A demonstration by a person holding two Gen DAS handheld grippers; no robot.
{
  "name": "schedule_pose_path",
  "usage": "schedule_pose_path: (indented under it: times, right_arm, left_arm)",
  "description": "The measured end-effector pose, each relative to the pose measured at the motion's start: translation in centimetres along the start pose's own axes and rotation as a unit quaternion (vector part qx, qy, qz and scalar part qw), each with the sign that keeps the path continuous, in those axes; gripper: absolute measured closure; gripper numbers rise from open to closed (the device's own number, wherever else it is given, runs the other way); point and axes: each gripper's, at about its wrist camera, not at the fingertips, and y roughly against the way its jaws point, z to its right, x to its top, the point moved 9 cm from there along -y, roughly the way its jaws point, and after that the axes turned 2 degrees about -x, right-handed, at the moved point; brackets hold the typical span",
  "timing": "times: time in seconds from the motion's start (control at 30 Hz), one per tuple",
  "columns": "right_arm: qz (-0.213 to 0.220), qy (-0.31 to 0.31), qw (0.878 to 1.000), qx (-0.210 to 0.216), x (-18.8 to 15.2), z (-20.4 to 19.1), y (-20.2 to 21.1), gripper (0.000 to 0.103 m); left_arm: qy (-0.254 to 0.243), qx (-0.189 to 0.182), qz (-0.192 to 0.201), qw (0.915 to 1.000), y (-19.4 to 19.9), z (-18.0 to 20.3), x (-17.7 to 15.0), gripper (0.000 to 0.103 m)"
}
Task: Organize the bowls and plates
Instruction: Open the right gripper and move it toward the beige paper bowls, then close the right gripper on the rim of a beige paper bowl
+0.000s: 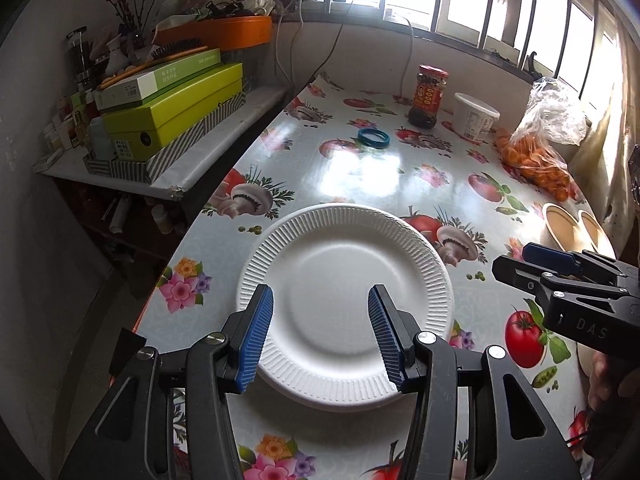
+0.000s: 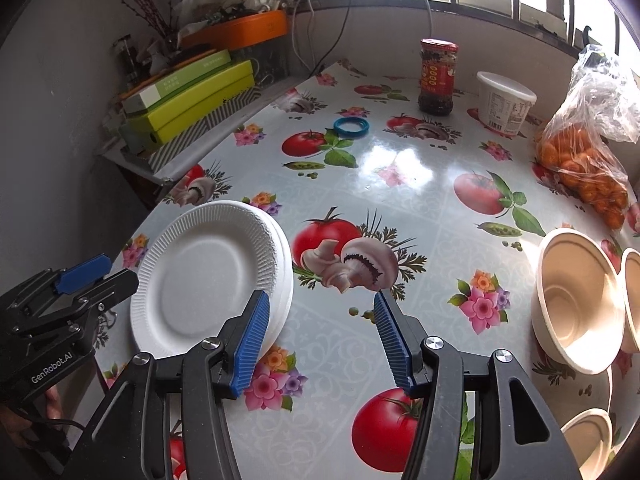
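The white paper plates [image 2: 208, 276], round with ribbed rims, lie stacked near the edge of the table [image 2: 420, 196] with its glossy patterned cloth. Above them the left gripper [image 1: 320, 336] hangs unclenched, empty. Just beside the stack, the right gripper [image 2: 318, 340] is spread and empty too. Past bare cloth, smooth beige bowls [image 2: 576, 300] sit well apart from the stack.

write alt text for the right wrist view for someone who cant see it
The open right gripper hovers empty over a vegetable-print tablecloth, between a stack of white plates on the left and beige bowls on the right. The left gripper pokes in beside the plates.
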Motion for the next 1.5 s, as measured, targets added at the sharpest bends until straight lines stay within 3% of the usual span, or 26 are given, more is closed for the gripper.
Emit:
schedule_pose_path:
  times: [0.4,0.7,0.93,1.17,1.33,1.5]
  right_arm:
    - [0.039,-0.046,0.997,-0.04,-1.8,5.0,5.1,0.048]
    - [0.076,-0.094,0.988,-0.094,-4.0,10.4,10.1,0.048]
    - [0.078,-0.149,0.976,-0.141,-7.1,15.3,13.0,0.048]
    - [0.082,-0.196,0.961,-0.178,-10.6,19.3,15.5,0.048]
    - [0.073,-0.221,0.954,-0.192,-13.3,21.5,15.8,0.048]
    - [0.072,-0.24,0.952,-0.178,-15.1,22.9,15.5,0.049]
  left_arm:
    - [-0.046,-0.058,0.001,0.9972,0.0,6.3,-0.1,0.052]
    - [-0.086,-0.127,-0.005,0.9882,0.1,12.0,-0.6,0.052]
    - [-0.116,-0.19,-0.015,0.9747,0.5,17.1,-1.3,0.052]
    - [-0.146,-0.269,-0.043,0.9511,0.5,22.4,-3.0,0.052]
    - [-0.162,-0.293,-0.058,0.9405,0.1,25.0,-3.7,0.052]
    - [-0.174,-0.305,-0.08,0.9328,-0.6,27.0,-4.6,0.052]
